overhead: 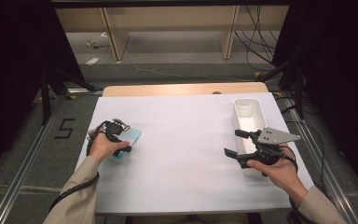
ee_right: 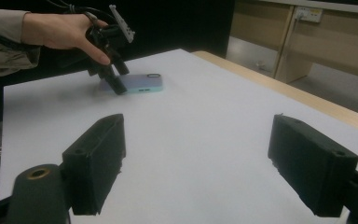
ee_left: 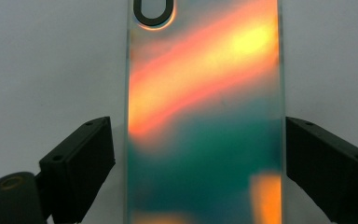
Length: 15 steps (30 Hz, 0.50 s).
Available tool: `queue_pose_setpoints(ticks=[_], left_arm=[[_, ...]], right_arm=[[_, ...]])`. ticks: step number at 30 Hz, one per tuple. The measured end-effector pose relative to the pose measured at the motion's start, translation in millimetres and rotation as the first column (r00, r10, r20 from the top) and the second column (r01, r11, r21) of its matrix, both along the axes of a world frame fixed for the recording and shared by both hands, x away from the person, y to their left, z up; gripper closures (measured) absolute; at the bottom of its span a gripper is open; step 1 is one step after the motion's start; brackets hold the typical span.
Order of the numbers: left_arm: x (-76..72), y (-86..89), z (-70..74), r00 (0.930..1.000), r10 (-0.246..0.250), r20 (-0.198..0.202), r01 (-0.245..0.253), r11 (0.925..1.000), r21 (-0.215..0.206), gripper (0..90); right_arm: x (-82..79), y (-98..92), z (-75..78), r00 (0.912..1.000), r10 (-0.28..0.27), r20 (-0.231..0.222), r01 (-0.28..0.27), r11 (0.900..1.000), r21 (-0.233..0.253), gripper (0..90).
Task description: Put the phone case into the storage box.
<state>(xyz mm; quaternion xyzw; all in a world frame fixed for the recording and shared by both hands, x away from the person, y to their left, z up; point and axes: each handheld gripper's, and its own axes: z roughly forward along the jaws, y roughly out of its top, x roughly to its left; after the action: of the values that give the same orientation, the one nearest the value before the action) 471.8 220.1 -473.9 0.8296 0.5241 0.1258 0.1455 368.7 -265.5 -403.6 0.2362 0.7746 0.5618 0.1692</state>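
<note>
The left gripper [overhead: 121, 140] is spread wide over the phone case [ee_left: 204, 121], which lies flat on the white table [overhead: 186, 140] between its two jaws, a small gap on each side, its camera cutout at the far end. The right gripper [overhead: 240, 143] hangs spread and empty, well apart from the case, just beside the white bin [overhead: 249, 112] that reaches away beyond it.

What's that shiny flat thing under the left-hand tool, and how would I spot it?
On the white table, look to its left side, under the left gripper. Lying flat there is a phone case: pale blue edges, iridescent orange-green sheen, unlike the plain white bin opposite.
</note>
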Motion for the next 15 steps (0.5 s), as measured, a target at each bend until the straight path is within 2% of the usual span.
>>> queue_pose_setpoints(ticks=[15], left_arm=[[2.7,5.0,0.0,0.9995,-0.011,-0.03,0.01,0.9989,-0.046,16.0]], right_arm=[[-0.1,0.4,-0.4,1.0,0.001,-0.004,-0.001,1.0,-0.002,19.8]])
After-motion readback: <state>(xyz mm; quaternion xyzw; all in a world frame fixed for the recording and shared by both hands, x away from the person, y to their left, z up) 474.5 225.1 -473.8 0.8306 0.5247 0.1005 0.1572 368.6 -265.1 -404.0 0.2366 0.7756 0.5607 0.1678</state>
